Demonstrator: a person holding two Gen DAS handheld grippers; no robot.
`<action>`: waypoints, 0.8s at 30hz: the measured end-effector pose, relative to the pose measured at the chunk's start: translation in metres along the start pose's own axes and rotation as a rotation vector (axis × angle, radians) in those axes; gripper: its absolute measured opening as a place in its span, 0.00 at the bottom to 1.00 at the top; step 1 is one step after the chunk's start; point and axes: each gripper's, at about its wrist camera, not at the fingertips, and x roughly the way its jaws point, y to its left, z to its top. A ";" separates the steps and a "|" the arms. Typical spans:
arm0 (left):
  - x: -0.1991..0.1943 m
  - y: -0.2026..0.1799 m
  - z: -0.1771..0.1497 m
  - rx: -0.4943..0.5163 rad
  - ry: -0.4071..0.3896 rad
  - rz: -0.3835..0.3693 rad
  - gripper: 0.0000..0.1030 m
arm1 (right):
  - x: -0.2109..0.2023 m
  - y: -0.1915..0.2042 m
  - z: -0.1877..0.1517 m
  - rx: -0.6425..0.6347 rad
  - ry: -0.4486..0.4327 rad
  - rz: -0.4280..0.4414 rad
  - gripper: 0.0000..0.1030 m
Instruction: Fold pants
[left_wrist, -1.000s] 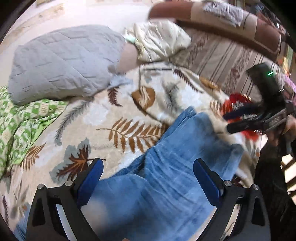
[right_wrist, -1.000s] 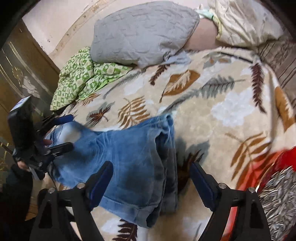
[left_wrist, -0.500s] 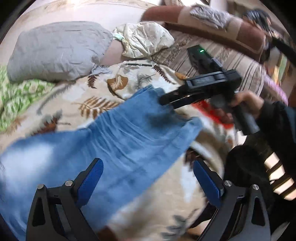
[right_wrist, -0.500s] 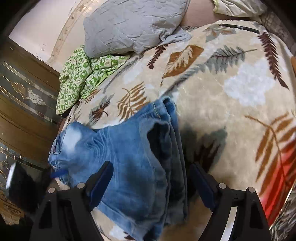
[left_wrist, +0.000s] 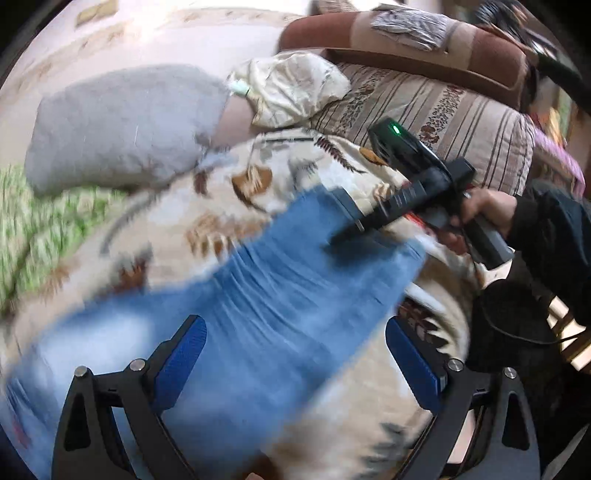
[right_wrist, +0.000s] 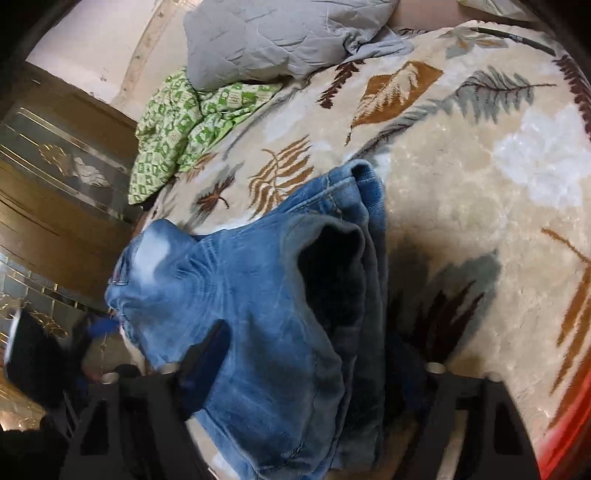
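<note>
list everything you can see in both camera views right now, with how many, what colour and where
jeans: one pair, blue denim, stretched across the blanket, hem end under the right gripper
blanket: one, cream with brown and grey leaves, covering the bed
pillow: one, grey quilted, far end of the bed
cloth: one, green and white print, crumpled beside the pillow
bundle: one, cream, past the pillow
sofa: one, brown with striped cover, beyond the bed
cabinet: one, brown wood with gilt glass, beside the bed
right gripper: one, black, over the jeans' hem end
left gripper: one, black with blue pads, jaws open above the jeans
</note>
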 end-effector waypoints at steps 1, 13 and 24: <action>0.004 0.006 0.008 0.027 0.014 -0.007 0.95 | -0.001 -0.002 -0.001 -0.005 0.000 -0.014 0.50; 0.124 0.057 0.064 0.357 0.332 -0.116 0.95 | -0.009 0.011 -0.009 -0.087 -0.048 -0.046 0.25; 0.165 0.071 0.053 0.332 0.522 -0.296 0.32 | -0.011 0.010 -0.011 -0.111 -0.055 -0.051 0.22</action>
